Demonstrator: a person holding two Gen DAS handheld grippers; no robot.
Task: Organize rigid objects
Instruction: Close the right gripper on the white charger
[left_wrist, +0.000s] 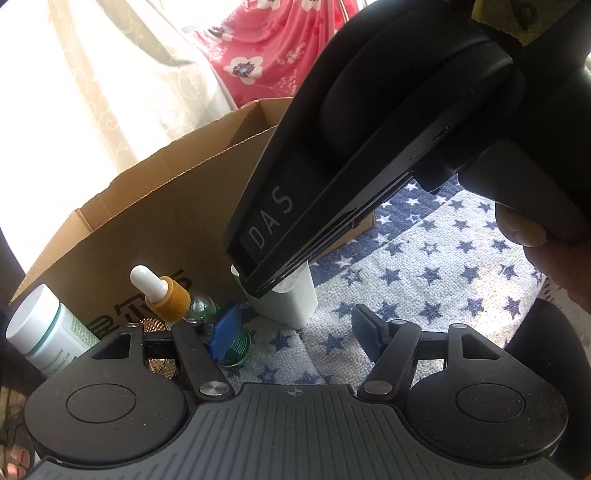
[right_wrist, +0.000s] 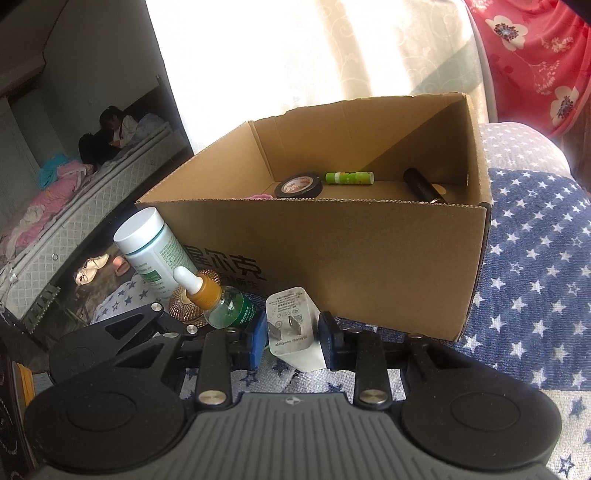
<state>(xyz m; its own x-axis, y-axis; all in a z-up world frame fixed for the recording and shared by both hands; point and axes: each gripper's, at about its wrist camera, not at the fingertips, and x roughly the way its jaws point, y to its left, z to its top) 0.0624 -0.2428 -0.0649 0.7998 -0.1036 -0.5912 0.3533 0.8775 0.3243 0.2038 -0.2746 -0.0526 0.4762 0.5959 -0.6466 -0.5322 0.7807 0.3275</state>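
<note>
Right gripper (right_wrist: 291, 338) has its blue pads around the white charger (right_wrist: 295, 325), apparently touching both sides, though glare blurs that. The charger sits on the star cloth (right_wrist: 535, 258), just before the cardboard box (right_wrist: 369, 258). Left gripper (left_wrist: 299, 332) hangs open and empty. Risk: thin grip slips, and the dropper bottle (right_wrist: 221, 302) alongside topples.

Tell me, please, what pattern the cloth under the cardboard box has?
The cloth is blue-and-white patchwork with stars, clearest in the right wrist view.

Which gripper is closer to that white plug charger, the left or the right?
Right. The right gripper has its blue pads on either side of the white charger. The left gripper sits open a little short of it, nearer the green dropper bottle.
</note>
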